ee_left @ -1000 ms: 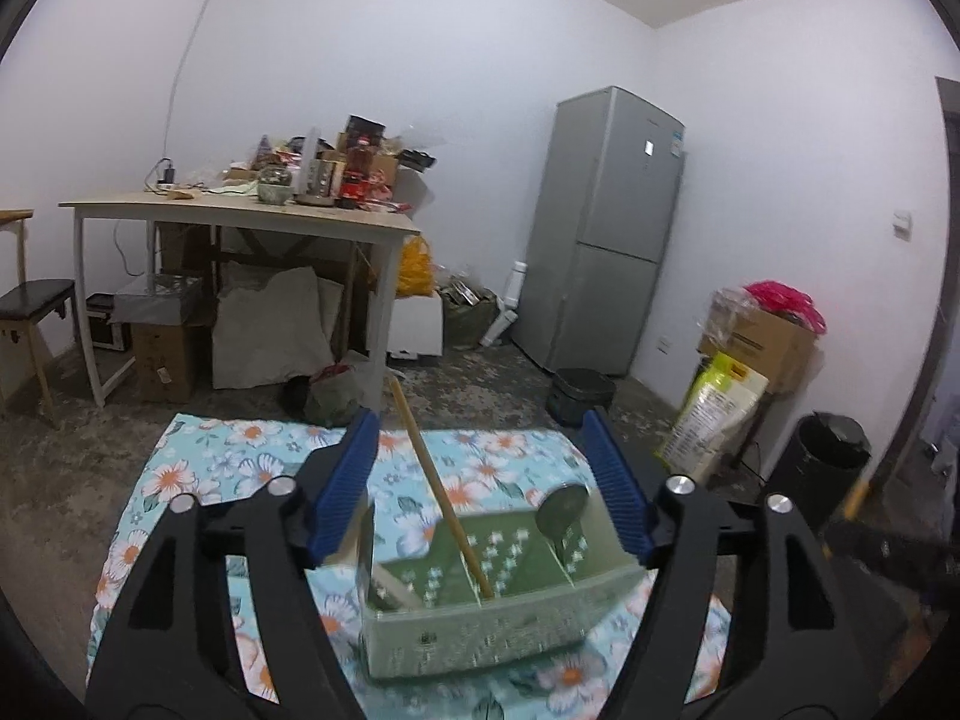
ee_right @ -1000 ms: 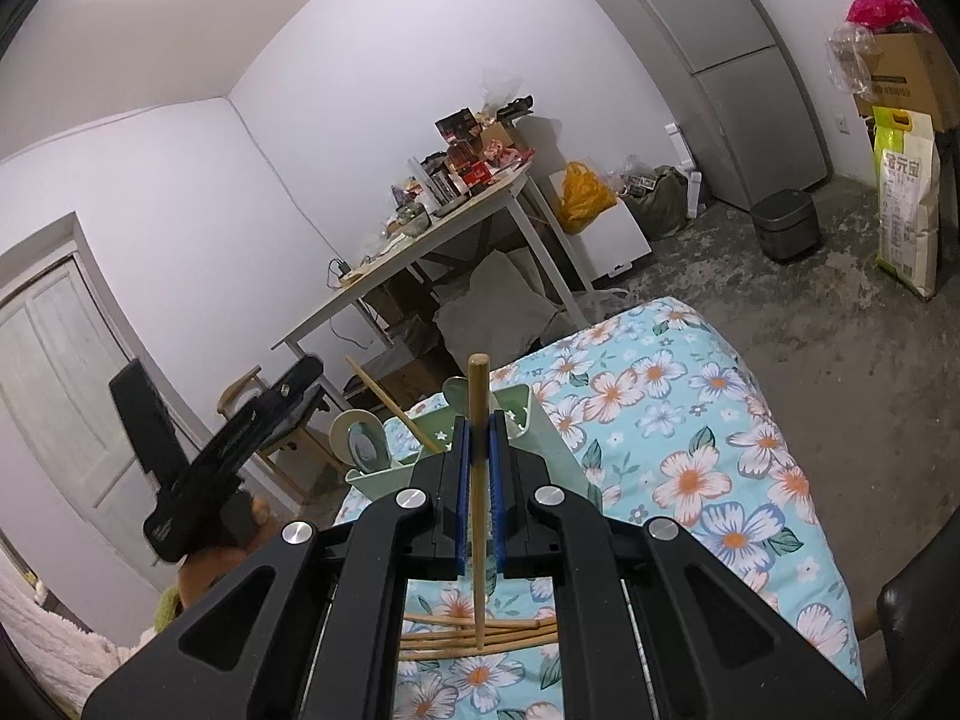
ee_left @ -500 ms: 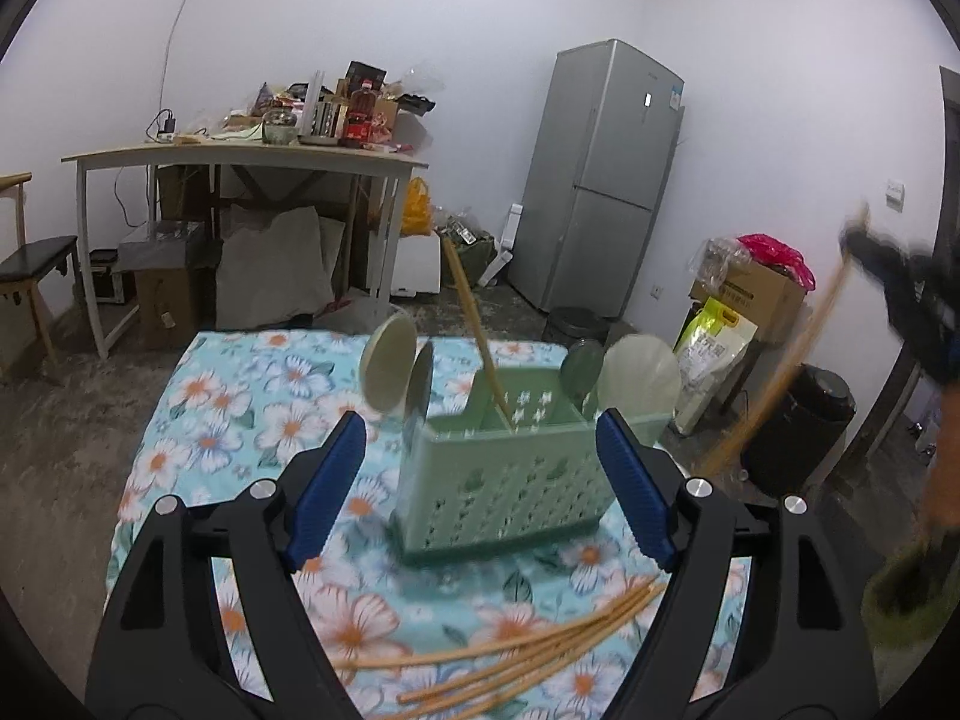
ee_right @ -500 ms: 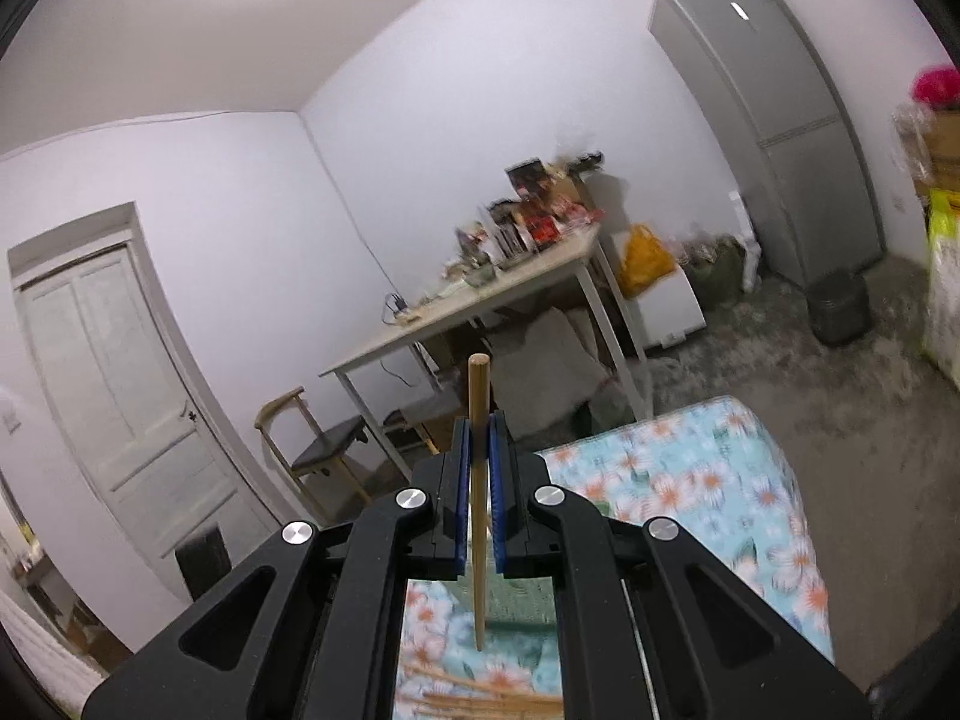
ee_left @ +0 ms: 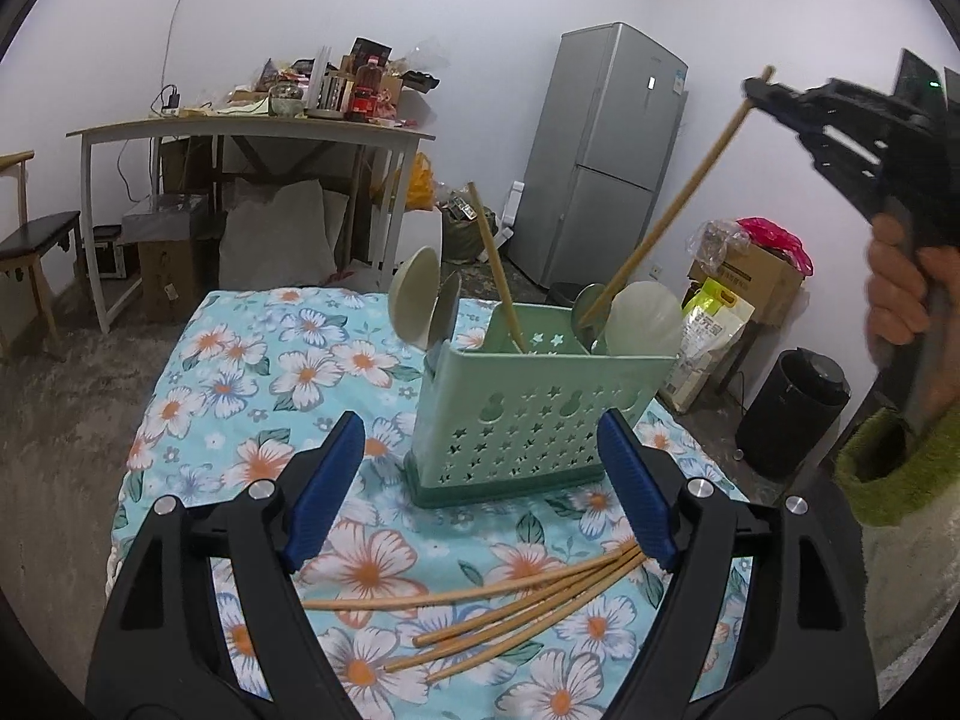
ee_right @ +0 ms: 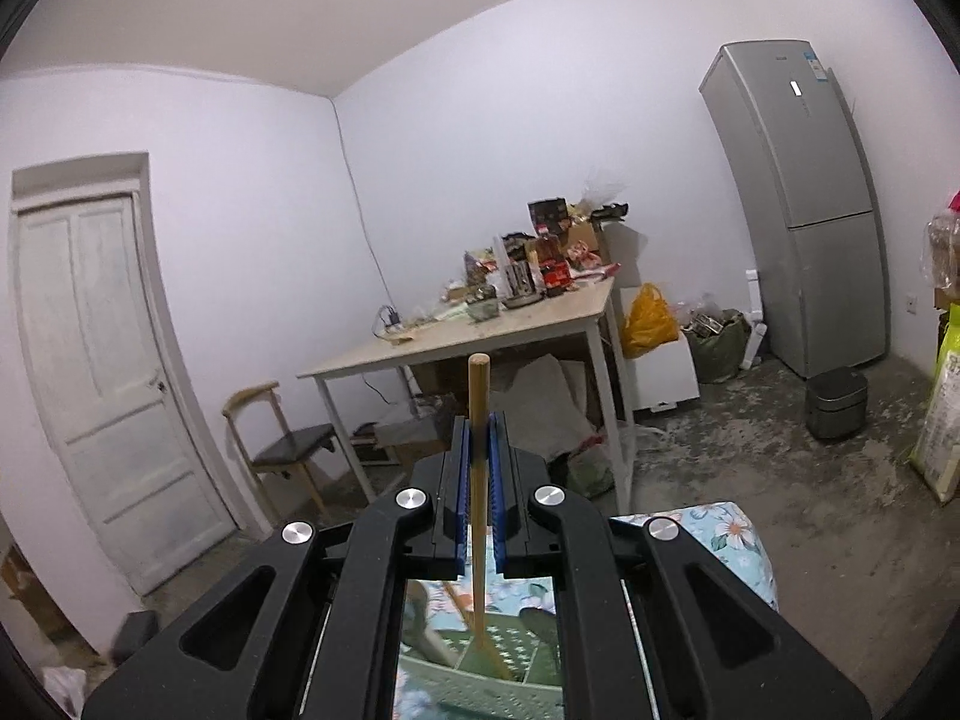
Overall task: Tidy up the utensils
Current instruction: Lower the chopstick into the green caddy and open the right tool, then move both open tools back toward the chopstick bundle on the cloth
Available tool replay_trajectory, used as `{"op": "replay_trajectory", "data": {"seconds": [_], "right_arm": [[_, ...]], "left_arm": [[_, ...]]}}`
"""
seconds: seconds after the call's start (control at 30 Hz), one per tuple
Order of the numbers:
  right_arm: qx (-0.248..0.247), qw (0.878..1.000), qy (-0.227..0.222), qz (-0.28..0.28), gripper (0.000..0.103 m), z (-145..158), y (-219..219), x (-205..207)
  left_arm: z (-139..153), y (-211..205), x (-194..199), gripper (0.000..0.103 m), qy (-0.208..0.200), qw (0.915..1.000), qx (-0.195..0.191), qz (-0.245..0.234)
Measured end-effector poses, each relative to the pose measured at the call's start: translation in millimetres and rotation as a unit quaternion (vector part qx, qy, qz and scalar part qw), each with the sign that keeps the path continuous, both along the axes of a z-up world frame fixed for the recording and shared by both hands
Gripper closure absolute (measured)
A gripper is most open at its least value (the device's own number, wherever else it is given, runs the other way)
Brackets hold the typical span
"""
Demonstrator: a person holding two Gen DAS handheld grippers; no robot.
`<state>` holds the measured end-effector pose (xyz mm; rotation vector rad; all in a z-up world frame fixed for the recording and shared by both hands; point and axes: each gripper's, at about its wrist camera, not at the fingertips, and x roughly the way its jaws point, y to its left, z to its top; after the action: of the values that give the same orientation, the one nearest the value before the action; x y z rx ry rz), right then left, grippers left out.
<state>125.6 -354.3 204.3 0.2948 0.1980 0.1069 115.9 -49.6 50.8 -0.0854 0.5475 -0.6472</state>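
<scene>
A green perforated utensil basket [ee_left: 534,408] stands on the floral cloth [ee_left: 240,372]. It holds several spoons [ee_left: 414,300] and one upright chopstick [ee_left: 495,267]. My right gripper [ee_right: 478,456] is shut on a wooden chopstick [ee_right: 478,480]. In the left wrist view that chopstick [ee_left: 672,204] slants down with its lower end inside the basket's right compartment. My left gripper [ee_left: 480,480] is open and empty, low in front of the basket. Several loose chopsticks [ee_left: 510,612] lie on the cloth just below it.
A cluttered table [ee_left: 252,126] and a chair [ee_left: 36,240] stand beyond the cloth at the back left. A grey fridge [ee_left: 606,162], boxes and bags [ee_left: 744,276] and a black bin [ee_left: 792,414] stand at the right. A door [ee_right: 102,372] shows in the right wrist view.
My right gripper rose with the chopstick and swung over the basket, its tip now inside. My left gripper pulled back from the basket, and the loose chopsticks came into view.
</scene>
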Motion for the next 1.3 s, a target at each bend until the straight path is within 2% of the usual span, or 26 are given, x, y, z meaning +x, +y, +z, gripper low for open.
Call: {"op": "replay_trajectory", "data": {"seconds": [0.3, 0.43, 0.53, 0.6, 0.63, 0.67, 0.7, 0.73, 0.83, 1.03, 1.3], "right_arm": [[-0.021, 0.998, 0.055, -0.008, 0.097, -41, 11, 49], [-0.009, 0.997, 0.077, -0.004, 0.097, -60, 11, 61], [-0.003, 0.994, 0.111, 0.003, 0.096, -79, 9, 74], [-0.017, 0.990, 0.143, 0.002, 0.094, -89, 11, 83], [-0.022, 0.988, 0.153, -0.001, 0.083, -91, 10, 83], [-0.023, 0.988, 0.155, -0.003, 0.074, -91, 9, 83], [-0.022, 0.988, 0.151, -0.006, 0.058, -90, 7, 80], [-0.022, 0.989, 0.145, -0.009, 0.054, -88, 6, 78], [-0.029, 0.991, 0.127, -0.018, 0.049, -76, 2, 65], [-0.011, 0.994, 0.106, -0.029, 0.047, -60, -9, 37], [0.028, 0.993, 0.106, -0.052, 0.046, -64, -18, -17]], "left_arm": [[-1, 12, 3, 0.027, 0.005, 0.9999, -0.004, 0.011], [-3, 14, 5, 0.027, 0.009, 0.9999, -0.005, 0.014], [-3, 14, 6, 0.027, 0.012, 0.9998, -0.008, 0.013], [-4, 14, 6, 0.027, 0.012, 0.9998, -0.008, 0.013], [-4, 14, 6, 0.027, 0.012, 0.9998, -0.007, 0.012], [-5, 13, 7, 0.027, 0.012, 0.9998, -0.007, 0.011], [-5, 13, 6, 0.027, 0.013, 0.9998, -0.007, 0.011], [-5, 13, 7, 0.027, 0.014, 0.9998, -0.007, 0.011], [-6, 12, 8, 0.027, 0.017, 0.9998, -0.008, 0.010], [-8, 9, 9, 0.027, 0.021, 0.9997, -0.004, 0.008], [-10, 5, 11, 0.027, 0.029, 0.9993, 0.021, 0.012]]}}
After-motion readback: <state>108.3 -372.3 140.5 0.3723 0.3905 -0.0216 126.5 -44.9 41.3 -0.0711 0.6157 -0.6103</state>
